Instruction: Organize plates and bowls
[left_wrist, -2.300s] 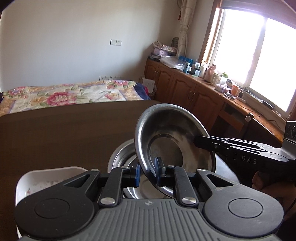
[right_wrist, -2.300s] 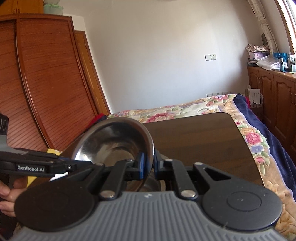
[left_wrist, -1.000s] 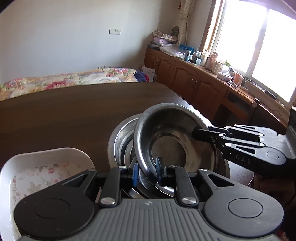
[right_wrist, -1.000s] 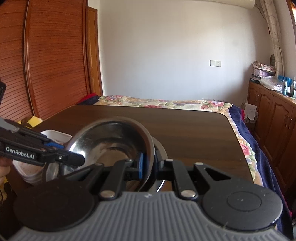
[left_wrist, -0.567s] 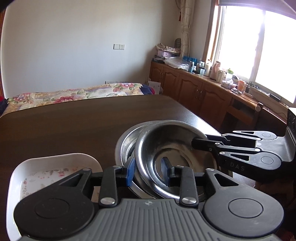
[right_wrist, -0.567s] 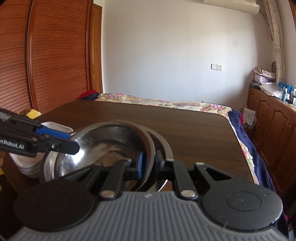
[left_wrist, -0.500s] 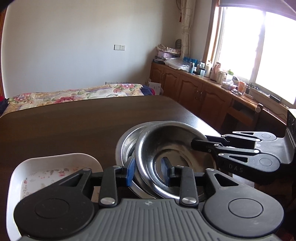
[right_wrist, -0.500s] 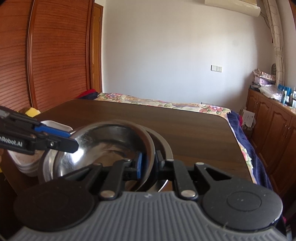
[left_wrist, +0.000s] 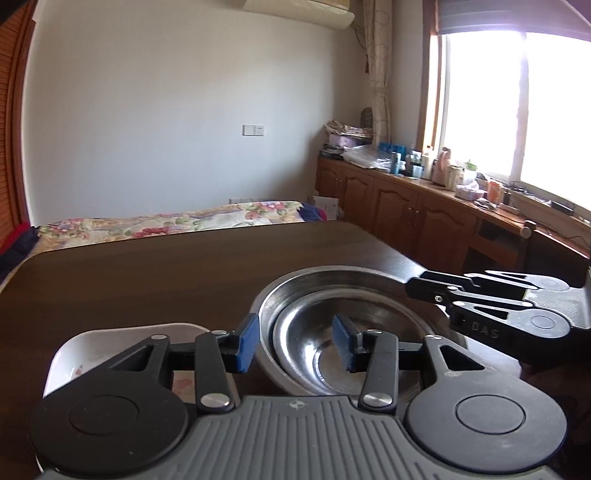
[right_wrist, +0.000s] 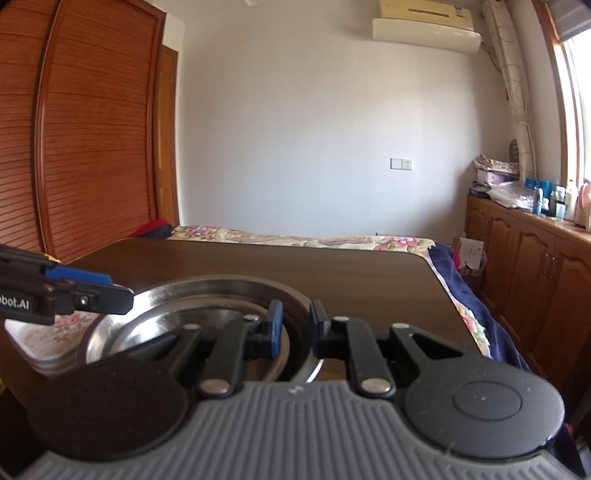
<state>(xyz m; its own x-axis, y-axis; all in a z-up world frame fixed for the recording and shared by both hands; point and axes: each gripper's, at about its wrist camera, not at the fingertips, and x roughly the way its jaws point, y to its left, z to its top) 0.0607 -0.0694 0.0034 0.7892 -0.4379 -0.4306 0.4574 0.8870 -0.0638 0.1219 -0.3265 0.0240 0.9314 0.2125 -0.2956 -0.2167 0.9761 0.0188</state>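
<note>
Your left gripper (left_wrist: 293, 345) gapes wide and empty, your right gripper (right_wrist: 295, 325) slightly parted, both straddling the rim of nested steel bowls (left_wrist: 317, 314) right of the floral dish (left_wrist: 96, 350).

Left gripper (left_wrist: 293, 345): jaws spread wide, blue pads facing each other, nothing between them, held low and level.
Right gripper (right_wrist: 295, 325): jaws slightly parted, gripping nothing, held low, its fingers (left_wrist: 436, 290) reaching in from the right side.
</note>
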